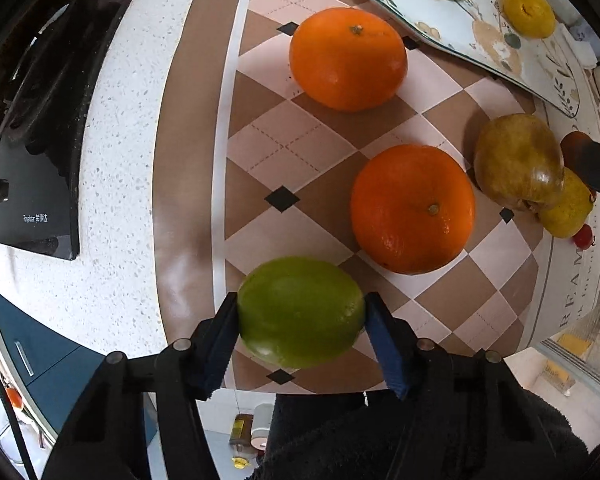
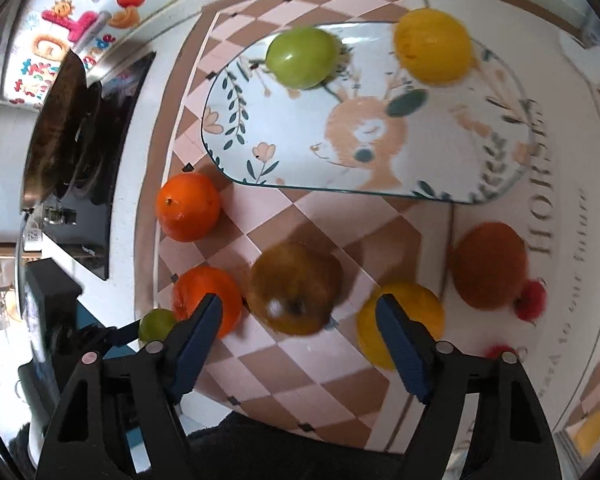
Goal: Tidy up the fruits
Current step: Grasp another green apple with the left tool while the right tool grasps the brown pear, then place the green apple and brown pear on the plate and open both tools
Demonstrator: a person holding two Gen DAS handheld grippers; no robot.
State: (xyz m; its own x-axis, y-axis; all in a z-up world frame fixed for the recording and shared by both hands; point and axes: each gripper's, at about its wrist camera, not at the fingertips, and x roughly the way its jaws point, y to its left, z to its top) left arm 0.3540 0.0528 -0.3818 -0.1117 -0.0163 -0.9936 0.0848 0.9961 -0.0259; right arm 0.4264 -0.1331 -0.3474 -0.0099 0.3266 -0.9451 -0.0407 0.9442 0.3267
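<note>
Your right claw (image 2: 296,344) hangs open over a brownish fruit (image 2: 296,286) w/ a yellow fruit (image 2: 400,322) just right of it – two oranges (image 2: 188,206) at left. The plate (image 2: 260,128) beyond holds a green fruit (image 2: 302,57) & a yellow one.

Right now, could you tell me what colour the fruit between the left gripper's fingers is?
The fruit is green, seen best in the left wrist view.

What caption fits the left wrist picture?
Left tool clamps a green fruit on the checkered mat, two oranges beyond.
</note>
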